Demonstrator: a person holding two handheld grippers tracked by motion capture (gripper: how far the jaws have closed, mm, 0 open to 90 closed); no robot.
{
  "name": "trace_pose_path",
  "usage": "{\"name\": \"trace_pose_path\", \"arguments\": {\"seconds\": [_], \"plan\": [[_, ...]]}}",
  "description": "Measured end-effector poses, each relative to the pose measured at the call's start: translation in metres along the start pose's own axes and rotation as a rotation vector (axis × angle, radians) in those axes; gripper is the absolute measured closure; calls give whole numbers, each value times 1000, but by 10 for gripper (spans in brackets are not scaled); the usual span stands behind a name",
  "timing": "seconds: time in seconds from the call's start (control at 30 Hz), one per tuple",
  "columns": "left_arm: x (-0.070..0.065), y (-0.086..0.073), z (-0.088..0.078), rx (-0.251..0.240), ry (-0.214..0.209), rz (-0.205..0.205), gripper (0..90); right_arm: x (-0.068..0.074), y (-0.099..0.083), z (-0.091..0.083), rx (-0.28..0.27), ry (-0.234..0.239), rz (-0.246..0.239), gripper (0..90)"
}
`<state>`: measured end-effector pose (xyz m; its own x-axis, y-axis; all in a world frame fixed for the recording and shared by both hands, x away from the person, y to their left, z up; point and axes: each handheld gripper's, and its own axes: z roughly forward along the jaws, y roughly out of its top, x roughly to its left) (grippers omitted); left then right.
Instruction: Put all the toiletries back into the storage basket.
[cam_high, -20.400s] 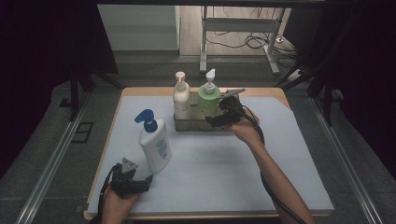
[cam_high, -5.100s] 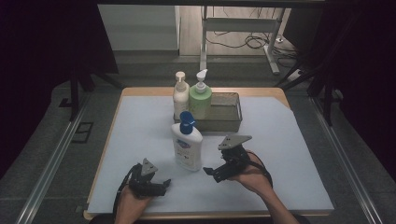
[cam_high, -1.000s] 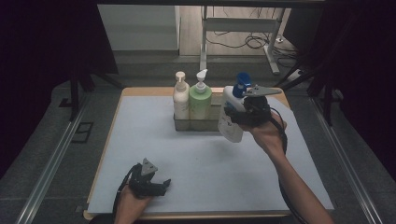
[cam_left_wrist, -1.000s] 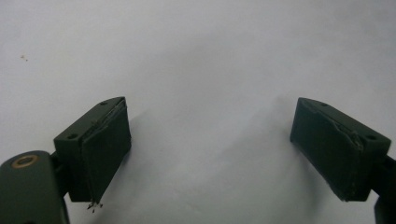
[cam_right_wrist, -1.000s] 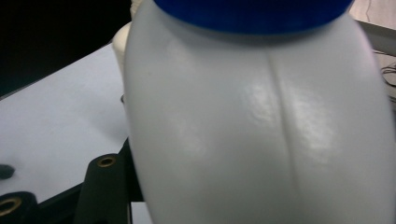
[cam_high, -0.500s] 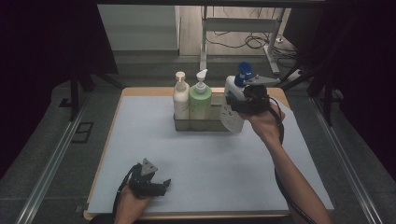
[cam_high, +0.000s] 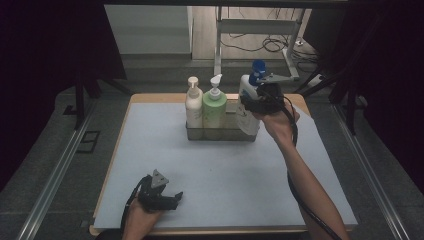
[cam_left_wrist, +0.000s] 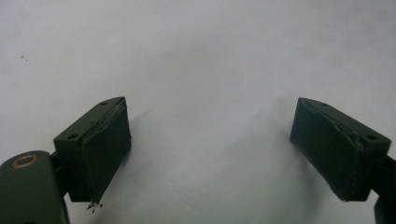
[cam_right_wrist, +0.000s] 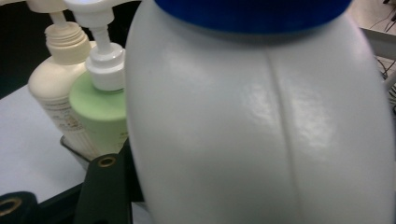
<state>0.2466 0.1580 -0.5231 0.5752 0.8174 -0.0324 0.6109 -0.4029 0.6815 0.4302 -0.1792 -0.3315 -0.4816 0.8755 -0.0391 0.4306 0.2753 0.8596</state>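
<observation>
We take the grey wire basket (cam_high: 222, 133) at the far middle of the blue-grey mat (cam_high: 220, 175) as our landmark. Well in front of it and to its left, near the table's front edge, we saw the left gripper (cam_high: 161, 196) resting on the mat, its jaws spread wide with only bare mat between them; we judged it was parked there to stay out of the way. Inside the basket's left part stood a cream pump bottle (cam_high: 193, 107) and, touching its right side, a green pump bottle (cam_high: 214, 109), both upright, leaving the right end free. At that right end, we saw the right gripper (cam_high: 256, 104) clamped about halfway closed on a white bottle with a blue pump (cam_high: 247, 100), gripping its upper body so the base hung clear. The bottle was lifted, roughly upright, hovering at the basket's right end. We judged it was held high so it could clear the rim and drop into the free slot beside the green bottle.
</observation>
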Motion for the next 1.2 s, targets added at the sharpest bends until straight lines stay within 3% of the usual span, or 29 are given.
{"name": "trace_pose_path", "arguments": {"seconds": [0.63,1.2], "plan": [[0,0,0,-3,0,-2,120,-7,13,27,-6,-44,30,399],[0,0,0,1,0,1,121,-12,-1,48,13,-55,55,399]]}}
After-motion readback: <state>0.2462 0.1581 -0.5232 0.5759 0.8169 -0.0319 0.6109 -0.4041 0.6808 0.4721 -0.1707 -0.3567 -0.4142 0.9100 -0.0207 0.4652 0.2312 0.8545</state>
